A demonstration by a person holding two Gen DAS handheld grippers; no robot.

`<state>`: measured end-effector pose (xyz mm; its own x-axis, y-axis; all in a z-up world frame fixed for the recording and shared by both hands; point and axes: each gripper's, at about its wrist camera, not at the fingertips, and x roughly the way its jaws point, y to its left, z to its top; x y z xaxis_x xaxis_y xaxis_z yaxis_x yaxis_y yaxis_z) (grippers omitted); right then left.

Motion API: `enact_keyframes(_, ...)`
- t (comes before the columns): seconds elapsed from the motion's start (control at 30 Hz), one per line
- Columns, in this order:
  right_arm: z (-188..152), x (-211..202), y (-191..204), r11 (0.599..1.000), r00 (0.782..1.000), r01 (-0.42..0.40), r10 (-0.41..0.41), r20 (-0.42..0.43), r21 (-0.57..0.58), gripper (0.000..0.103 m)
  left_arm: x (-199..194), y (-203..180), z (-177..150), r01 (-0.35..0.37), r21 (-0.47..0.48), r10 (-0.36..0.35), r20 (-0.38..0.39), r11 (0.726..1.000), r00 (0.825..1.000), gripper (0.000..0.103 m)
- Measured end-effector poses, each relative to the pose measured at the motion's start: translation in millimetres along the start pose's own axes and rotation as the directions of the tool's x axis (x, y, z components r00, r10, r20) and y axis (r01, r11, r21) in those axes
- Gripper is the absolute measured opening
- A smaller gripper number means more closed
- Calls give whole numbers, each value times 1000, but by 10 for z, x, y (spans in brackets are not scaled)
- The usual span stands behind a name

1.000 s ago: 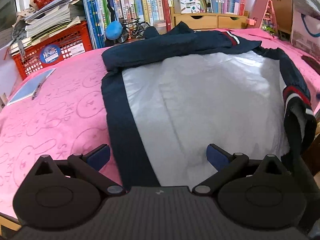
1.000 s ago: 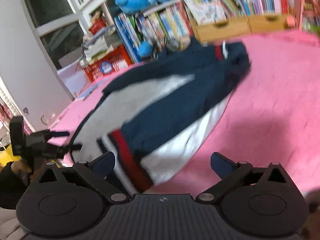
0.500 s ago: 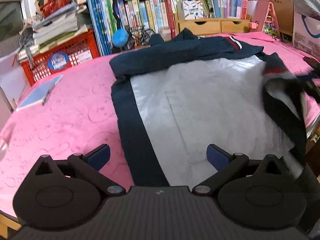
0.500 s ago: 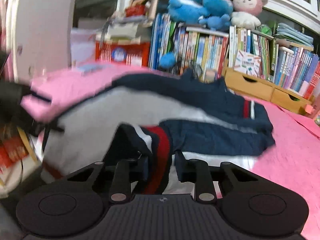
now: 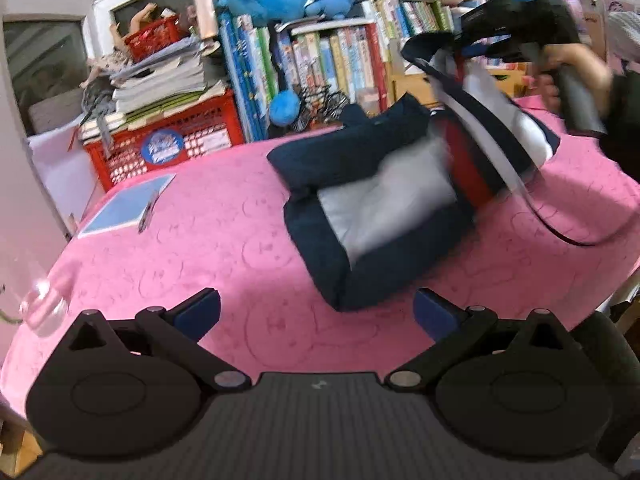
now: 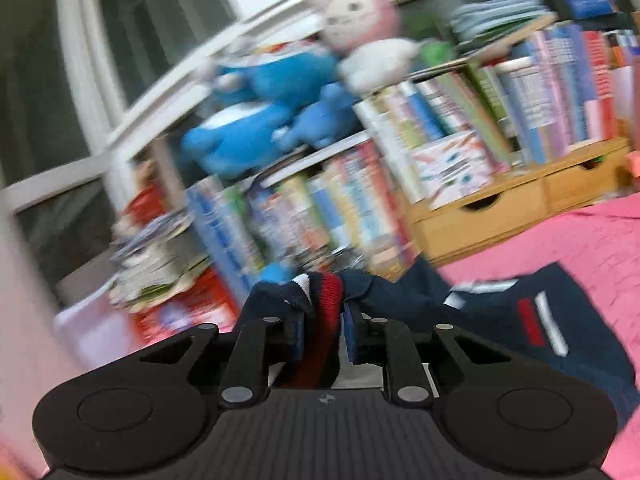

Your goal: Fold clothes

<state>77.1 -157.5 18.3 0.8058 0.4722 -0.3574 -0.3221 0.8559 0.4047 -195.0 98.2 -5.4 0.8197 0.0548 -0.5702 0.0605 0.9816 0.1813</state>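
While the left wrist view shows the left gripper hanging spread and empty above the pink cover, the jacket lies partly folded mid-bed, one side lifted toward the person's hand. Right wrist view, blurred: right gripper is clamped on the striped cuff, probably the sleeve end. To do it well: carry the cuff across low and level, lay it flat over the body, release only once aligned.
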Motion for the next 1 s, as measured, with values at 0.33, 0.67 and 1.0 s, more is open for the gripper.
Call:
enact_keyframes(0.33,-202,230,-504,962,975,-138,90,-202,-235,97,637,-119,195,91,16,-92,23,996,996,103)
enact_keyframes(0.67,-508,1076,-237,771,954,-107,-100,-284,-628,103,1255,392,274,96,-346,-116,-36,933,993,103)
enact_keyframes(1.0,-158,-34,-639,894,999,-37,18,-48,-447,10,1052,382,565,171,-344,-135,126,923,983,38)
